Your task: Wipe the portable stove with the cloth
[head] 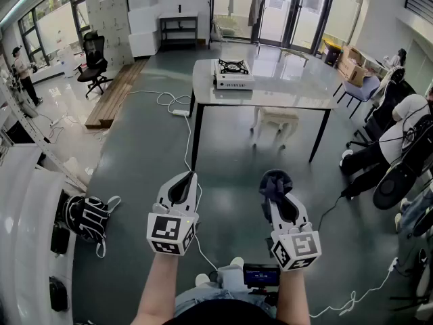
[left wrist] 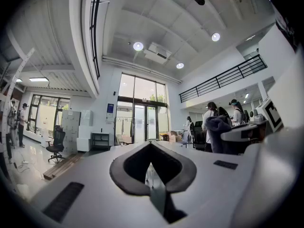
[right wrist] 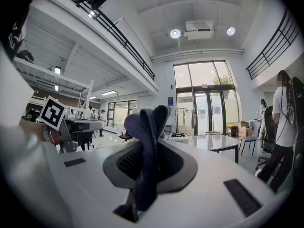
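The table (head: 291,90) stands on a glossy grey floor (head: 135,154), with the stove (head: 233,74) on its top toward the left end. Glass doors (head: 284,9) lie beyond the table, a wooden platform (head: 114,95) and a black office chair (head: 93,65) to its left, and a stool (head: 274,122) beneath it. Well short of the table, the left gripper (head: 184,177) has its jaws together on nothing. The right gripper (head: 278,191) is clamped on the dark cloth (right wrist: 145,141), which sticks up past its tips.
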Demonstrator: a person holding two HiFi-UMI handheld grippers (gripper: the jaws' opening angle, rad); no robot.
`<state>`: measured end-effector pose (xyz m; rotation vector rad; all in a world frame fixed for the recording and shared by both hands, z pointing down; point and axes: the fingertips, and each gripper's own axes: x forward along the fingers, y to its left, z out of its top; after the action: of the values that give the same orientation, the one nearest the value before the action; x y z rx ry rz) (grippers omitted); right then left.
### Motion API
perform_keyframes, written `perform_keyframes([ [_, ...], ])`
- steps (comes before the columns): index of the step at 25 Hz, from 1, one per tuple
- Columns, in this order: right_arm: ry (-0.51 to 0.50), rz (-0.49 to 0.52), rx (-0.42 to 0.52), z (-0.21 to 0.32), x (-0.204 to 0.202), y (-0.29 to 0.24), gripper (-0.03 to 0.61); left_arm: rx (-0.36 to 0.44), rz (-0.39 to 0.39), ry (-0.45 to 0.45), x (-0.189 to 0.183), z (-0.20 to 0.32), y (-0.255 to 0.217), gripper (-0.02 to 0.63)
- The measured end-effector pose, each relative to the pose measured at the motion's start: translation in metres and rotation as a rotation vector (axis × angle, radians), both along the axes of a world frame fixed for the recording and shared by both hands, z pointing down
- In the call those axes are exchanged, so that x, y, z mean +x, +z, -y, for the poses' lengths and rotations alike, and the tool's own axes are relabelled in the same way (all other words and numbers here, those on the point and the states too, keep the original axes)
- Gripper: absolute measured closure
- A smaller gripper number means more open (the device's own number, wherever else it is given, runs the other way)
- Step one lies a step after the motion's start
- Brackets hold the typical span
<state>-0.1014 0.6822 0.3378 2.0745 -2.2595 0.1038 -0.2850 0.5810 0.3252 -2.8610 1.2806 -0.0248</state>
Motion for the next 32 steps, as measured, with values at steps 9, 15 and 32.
perform_keyframes([
  [9,-0.028,-0.014,-0.018,0.023,0.060,-0.001,0.509,-0.008,-0.012,-0.022,0.057,0.028,-0.012,0.607],
  [15,-0.075,-0.035,-0.021,0.045,0.104,-0.004,0.511,-0.006,-0.008,-0.055,0.099,0.041,-0.013,0.607],
  [32,-0.108,-0.009,-0.054,0.118,0.157,0.016,0.509,-0.038,0.039,-0.071,0.152,0.104,0.008,0.607],
])
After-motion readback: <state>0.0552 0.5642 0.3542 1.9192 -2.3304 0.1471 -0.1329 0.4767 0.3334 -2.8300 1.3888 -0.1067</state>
